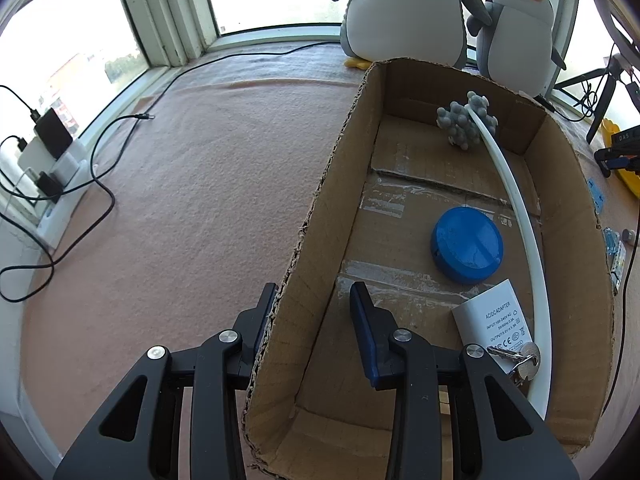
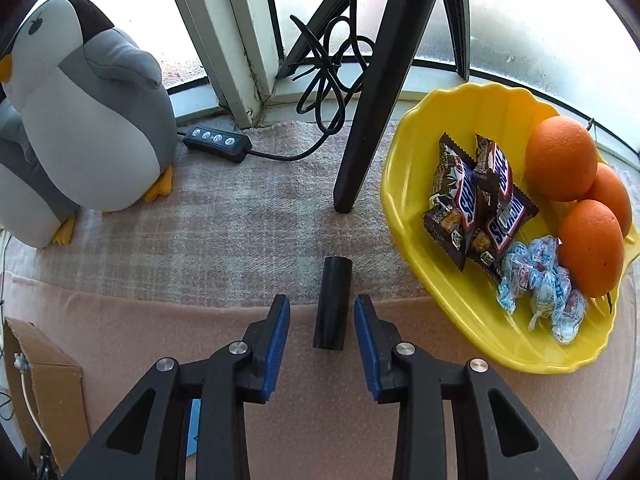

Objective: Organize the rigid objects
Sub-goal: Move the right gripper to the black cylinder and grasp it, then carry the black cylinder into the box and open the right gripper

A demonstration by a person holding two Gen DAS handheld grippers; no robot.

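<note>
The left tongs (image 1: 314,308) are clamping the near left wall of the open brown cardboard box (image 1: 332,216), one blue-padded finger sitting outside the wall and the other inside it, so they are closed on the cardboard. Inside the box a round blue plastic disc (image 1: 467,244) is lying flat near the middle of the floor, a white rectangular power adapter (image 1: 494,316) is lying nearer the camera with a small silver key (image 1: 520,358) resting at its lower corner, a long curved white plastic strip (image 1: 520,216) is running along the right wall, and a grey knobbly plastic cluster (image 1: 466,120) is sitting at the far end, touching the top of the strip. The box is standing on a surface covered in pinkish cloth (image 1: 200,200), with two grey and white plush penguins (image 1: 404,8) behind it by the window. In the right wrist view the right tongs (image 2: 322,320) are standing open around a short black cylindrical tube (image 2: 334,304) that is lying on the cloth between the blue pads (image 2: 276,344), with a gap showing on either side, so nothing is being gripped. A yellow scalloped plastic bowl (image 2: 460,112) is sitting just to the right of the tube, holding three oranges (image 2: 560,156), brown chocolate bars (image 2: 472,200) and wrapped sweets (image 2: 536,280); a black tripod leg (image 2: 372,100) is standing beyond the tube
</note>
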